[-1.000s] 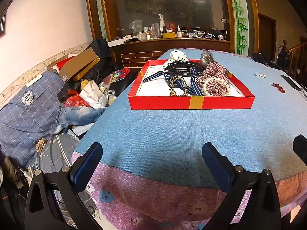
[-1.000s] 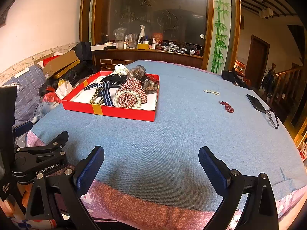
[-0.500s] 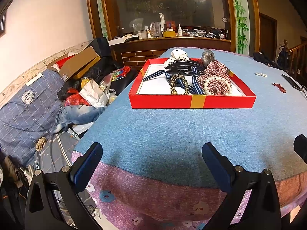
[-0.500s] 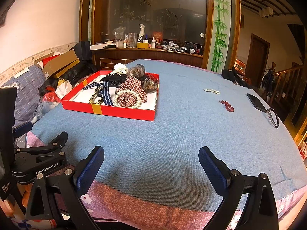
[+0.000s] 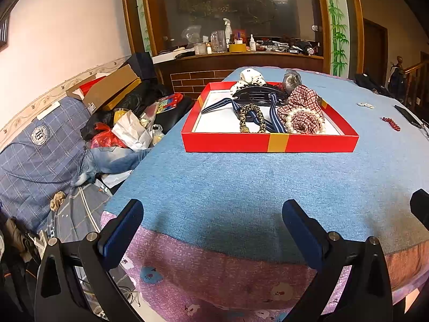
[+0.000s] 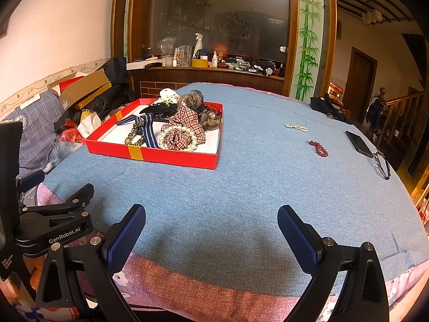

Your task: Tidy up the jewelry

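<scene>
The dark red bead bracelet (image 6: 318, 148) lies loose on the blue-clothed table (image 6: 241, 187), well right of the red cardboard tray (image 6: 171, 158). It looks light, limp, slippery; I'd pinch across its strand. My left tool (image 5: 211, 221) and right tool (image 6: 211, 225) gape, empty.

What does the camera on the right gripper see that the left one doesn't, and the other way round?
Only the right wrist view shows the eyeglasses clearly, and the left gripper's body at its edge. Only the left wrist view shows the denim garment beside the table. Both show the red tray of accessories, the pearl bracelet, the red bead bracelet and the dark phone on the blue cloth.
</scene>
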Demonstrator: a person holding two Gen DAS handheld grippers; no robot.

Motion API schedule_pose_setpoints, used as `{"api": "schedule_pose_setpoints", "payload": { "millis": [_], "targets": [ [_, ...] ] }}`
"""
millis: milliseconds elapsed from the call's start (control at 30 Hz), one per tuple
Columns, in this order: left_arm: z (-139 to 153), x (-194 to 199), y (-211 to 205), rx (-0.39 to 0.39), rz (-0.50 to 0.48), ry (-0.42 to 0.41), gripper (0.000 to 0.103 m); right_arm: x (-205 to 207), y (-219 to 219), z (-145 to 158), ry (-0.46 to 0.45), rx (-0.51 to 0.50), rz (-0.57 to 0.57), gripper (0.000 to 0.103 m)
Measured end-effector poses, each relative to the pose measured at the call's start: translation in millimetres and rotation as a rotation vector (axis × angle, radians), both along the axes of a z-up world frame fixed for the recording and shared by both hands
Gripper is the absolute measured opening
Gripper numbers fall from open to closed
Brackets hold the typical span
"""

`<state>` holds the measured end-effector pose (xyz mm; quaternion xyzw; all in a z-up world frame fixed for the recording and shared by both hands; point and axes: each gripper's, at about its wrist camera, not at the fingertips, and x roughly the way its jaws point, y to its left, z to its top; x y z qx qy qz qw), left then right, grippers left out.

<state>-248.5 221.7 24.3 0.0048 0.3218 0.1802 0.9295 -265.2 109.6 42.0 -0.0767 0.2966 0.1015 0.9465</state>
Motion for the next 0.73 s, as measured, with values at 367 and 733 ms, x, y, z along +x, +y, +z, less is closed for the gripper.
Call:
{"api": "schedule_pose_setpoints", "payload": {
  "millis": [367,733],
  "targets": [
    [0,1,2,-0.015,-0.005,0.003,0.103,0,1,0,0.006,0.002,0.000,0.101],
    [12,-4,5,-0.046,-0.028,-0.038,0.103,10,-8,-5,0.038,0.039,-0.024,0.101]
  ]
}}
